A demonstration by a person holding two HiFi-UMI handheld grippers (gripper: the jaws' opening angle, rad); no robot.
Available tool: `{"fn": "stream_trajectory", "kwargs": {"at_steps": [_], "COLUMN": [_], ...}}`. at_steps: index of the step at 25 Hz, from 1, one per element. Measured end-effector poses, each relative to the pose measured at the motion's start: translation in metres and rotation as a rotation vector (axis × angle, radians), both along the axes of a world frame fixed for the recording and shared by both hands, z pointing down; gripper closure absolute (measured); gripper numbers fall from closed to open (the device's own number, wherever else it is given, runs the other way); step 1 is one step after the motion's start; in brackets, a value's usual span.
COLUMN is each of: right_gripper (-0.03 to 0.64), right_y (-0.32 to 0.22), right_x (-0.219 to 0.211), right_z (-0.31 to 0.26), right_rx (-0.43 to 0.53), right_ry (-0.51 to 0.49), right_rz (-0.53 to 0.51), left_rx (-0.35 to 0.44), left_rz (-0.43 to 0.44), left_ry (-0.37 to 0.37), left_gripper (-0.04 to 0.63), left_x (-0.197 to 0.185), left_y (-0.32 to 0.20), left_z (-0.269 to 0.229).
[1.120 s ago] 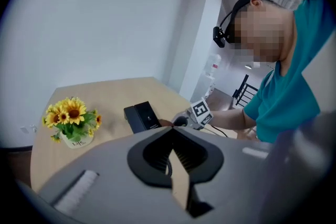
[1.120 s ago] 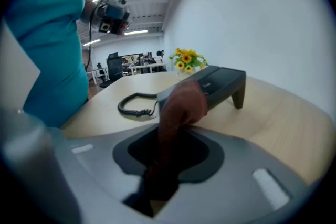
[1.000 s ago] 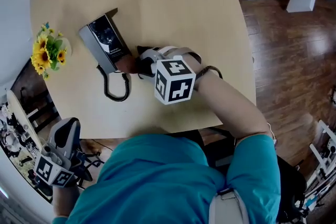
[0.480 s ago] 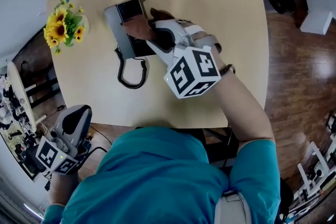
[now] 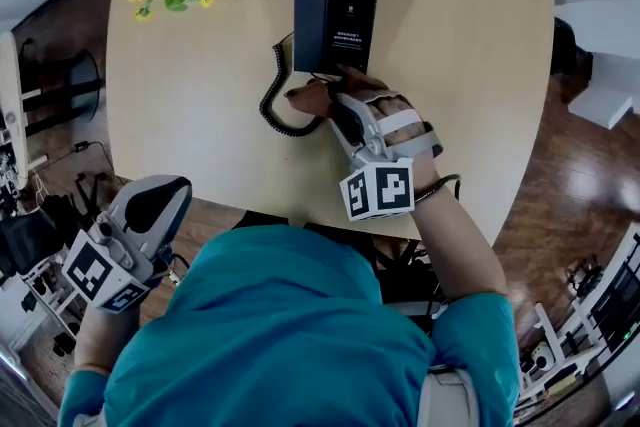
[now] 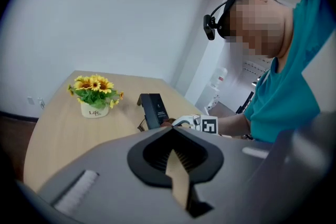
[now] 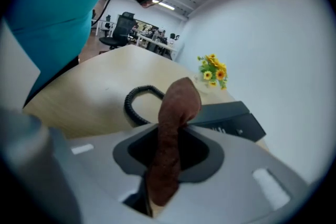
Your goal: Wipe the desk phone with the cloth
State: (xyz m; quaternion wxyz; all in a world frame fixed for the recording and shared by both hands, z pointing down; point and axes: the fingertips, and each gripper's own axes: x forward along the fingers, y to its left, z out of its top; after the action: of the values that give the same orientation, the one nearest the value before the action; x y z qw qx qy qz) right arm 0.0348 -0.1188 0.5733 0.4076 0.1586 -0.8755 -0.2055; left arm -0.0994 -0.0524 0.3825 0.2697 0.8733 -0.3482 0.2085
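desk phone [image 5: 335,10], just one, beside one cloth [image 5: 308,99] in right gripper [image 5: 338,105].

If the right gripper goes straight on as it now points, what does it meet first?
Probably the desk phone: the right gripper, jaws shut on the brown cloth, points at its near edge. The coiled cord lies left of that line.

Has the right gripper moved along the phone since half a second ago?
Yes. The right gripper with the cloth was over the middle of the phone; now it is at the phone's near end, by the cord.
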Motion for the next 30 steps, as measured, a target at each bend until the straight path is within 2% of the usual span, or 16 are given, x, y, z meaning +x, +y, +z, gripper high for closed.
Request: {"fn": "stream_trajectory", "kwargs": {"at_steps": [3,6,9,14,16,18,20,23,25,28,30], "right_gripper": [0.515,0.515,0.515,0.515,0.515,0.515,0.515,0.515,0.515,0.515,0.515], "right_y": [0.001,-0.009,-0.012,-0.029,-0.036,-0.044,-0.07,-0.145,-0.202,-0.271,-0.302], "right_x": [-0.019,-0.023,-0.003,0.052,0.061,0.059,0.058,0.06,0.06,0.052,0.041], "right_z": [0.008,0.013,0.016,0.019,0.01,-0.012,-0.044,-0.095,-0.115,-0.113,-0.096], "right_rx": [0.039,0.029,0.008,-0.03,-0.03,-0.064,-0.151,-0.282,-0.355,-0.519,-0.615], "right_ry": [0.086,0.116,0.144,0.264,0.284,0.224,0.069,-0.19,-0.314,-0.452,-0.501], "right_rz": [-0.032,-0.019,0.028,0.13,0.142,0.16,0.208,0.287,0.31,0.33,0.322], "left_rx": [0.002,0.008,0.007,0.043,0.06,0.071,0.078,0.076,0.068,0.045,0.026], "left_rz": [-0.045,-0.081,-0.1,-0.164,-0.178,-0.178,-0.178,-0.187,-0.19,-0.193,-0.199], "left_ry": [0.031,0.059,0.094,0.195,0.203,0.198,0.2,0.208,0.201,0.18,0.184], "left_gripper": [0.591,0.591,0.591,0.591,0.591,0.591,0.591,0.591,0.591,0.591,0.591], "left_x": [-0.019,-0.035,-0.046,-0.06,-0.07,-0.08,-0.088,-0.095,-0.099,-0.1,-0.095], "left_y": [0.013,0.023,0.035,0.035,0.035,0.037,0.038,0.039,0.04,0.033,0.021], "left_z": [0.005,0.008,0.011,0.003,0.004,0.006,0.007,0.01,0.013,0.019,0.021]}}
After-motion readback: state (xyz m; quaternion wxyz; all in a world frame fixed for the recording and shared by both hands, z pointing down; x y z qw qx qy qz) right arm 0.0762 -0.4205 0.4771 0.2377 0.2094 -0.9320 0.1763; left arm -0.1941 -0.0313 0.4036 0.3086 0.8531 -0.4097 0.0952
